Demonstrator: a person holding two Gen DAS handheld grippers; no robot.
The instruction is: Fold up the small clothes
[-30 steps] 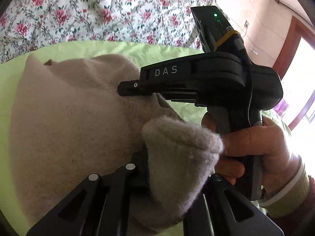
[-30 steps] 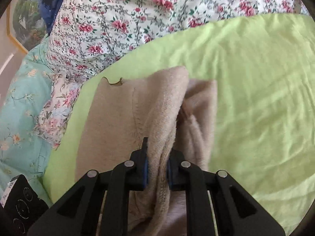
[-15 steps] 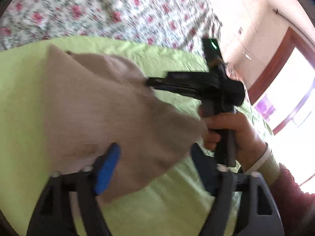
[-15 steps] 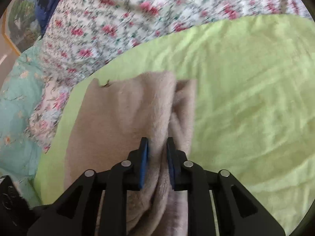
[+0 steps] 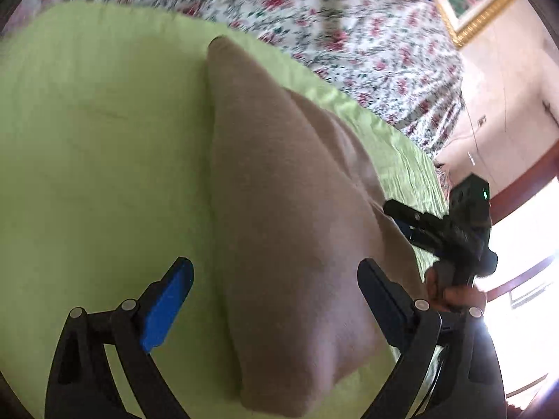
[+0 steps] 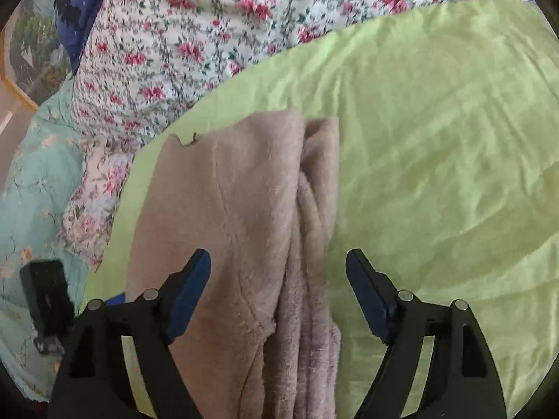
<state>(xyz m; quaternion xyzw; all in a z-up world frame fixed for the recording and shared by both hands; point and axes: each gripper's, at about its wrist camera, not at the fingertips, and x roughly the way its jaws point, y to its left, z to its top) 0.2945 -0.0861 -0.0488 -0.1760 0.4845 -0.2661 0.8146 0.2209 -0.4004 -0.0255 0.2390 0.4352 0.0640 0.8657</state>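
A beige fleece garment (image 5: 290, 216) lies folded lengthwise on the lime-green sheet (image 5: 97, 146). My left gripper (image 5: 276, 289) hovers over its near end, jaws wide and still opening, the cloth below them but not pinched. In the right wrist view the same garment (image 6: 237, 223) shows its stacked folds on the right side. My right gripper (image 6: 279, 279) is opening above it, its pads clear of the fleece. The right gripper (image 5: 412, 220) also shows at the garment's right edge in the left wrist view, held by a hand (image 5: 450, 289).
A floral quilt (image 6: 195, 42) bunches along the far side of the green sheet (image 6: 436, 146). A teal floral cover (image 6: 31, 181) and a black device (image 6: 45, 289) lie to the left. A wall and a bright window (image 5: 524, 279) stand at the right.
Both grippers let go of the beige garment and opened wide. The left one swung sideways and rolled, leaving the folded flap lying flat. The right one stayed in place.
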